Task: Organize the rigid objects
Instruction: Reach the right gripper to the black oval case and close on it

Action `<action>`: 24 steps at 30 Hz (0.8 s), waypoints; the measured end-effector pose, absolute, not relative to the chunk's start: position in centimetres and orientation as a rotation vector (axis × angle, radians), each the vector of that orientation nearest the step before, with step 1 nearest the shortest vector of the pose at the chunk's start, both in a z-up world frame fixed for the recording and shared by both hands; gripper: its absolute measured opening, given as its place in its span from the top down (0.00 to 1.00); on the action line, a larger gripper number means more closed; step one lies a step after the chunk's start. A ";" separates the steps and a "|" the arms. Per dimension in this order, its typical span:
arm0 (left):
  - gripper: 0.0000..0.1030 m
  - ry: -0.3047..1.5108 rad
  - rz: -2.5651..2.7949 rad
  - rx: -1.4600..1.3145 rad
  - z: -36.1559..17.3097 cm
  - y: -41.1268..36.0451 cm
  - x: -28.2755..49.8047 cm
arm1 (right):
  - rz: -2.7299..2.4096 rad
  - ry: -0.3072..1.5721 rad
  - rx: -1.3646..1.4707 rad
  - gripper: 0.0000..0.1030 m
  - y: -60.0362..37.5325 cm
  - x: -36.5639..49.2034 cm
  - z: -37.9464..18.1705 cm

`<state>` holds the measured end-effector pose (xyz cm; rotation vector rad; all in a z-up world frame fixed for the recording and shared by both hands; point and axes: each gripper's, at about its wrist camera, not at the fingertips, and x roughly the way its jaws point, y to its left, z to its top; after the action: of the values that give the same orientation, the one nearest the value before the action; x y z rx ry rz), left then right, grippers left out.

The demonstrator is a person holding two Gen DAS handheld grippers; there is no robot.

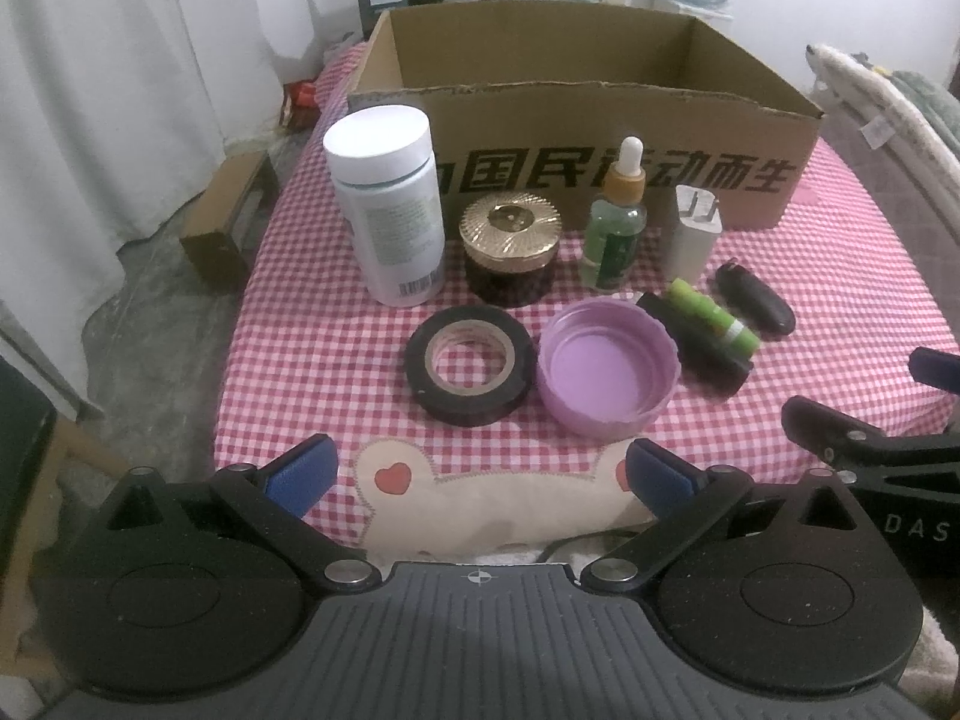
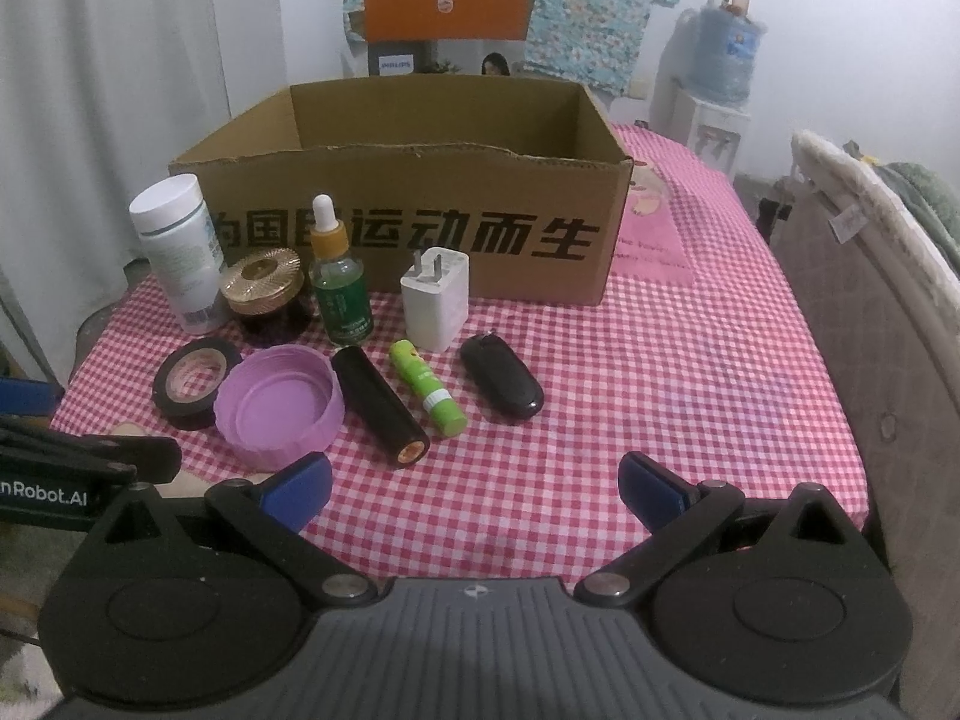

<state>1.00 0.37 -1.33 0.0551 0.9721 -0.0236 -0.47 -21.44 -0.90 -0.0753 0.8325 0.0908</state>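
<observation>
Cardboard box [image 2: 414, 228] stands open behind my row: white bottle [image 2: 174, 252], gold-lidded jar [image 2: 264, 288], dropper bottle [image 2: 339, 282], charger [image 2: 435, 300]. Nearer lie tape [image 2: 192, 381], purple lid [image 2: 279, 405], black tube [image 2: 381, 405], green stick [image 2: 426, 387], key fob [image 2: 501, 384]. My left gripper [image 1: 480, 474] and right gripper [image 2: 474, 489] are both spread wide, holding nothing.

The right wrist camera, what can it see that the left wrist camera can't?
Only the right wrist view shows the copper-coloured end of the black cylinder and the white water dispenser. Only the left wrist view shows the small brown box on the floor. Both show the open cardboard box, white pill bottle, purple plastic lid and black tape roll, all on the red checked tablecloth.
</observation>
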 end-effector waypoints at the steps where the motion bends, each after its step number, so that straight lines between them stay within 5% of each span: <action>1: 0.00 0.971 -0.025 0.055 -1.3 0.4 1.0 | 0.092 0.833 -0.074 0.00 -21.4 -0.5 -0.9; 19: 0.03 0.804 -0.274 0.080 -0.8 -1.4 2.3 | 0.156 0.728 0.056 0.00 -26.2 1.1 0.1; 24: 0.10 0.814 -0.393 0.092 -1.1 -3.0 3.1 | 0.217 0.765 0.094 0.15 -27.1 3.1 -0.1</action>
<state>3.12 -3.04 -1.07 0.0917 0.8143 -0.3928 3.14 -27.13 -0.08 0.0944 0.7655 0.2167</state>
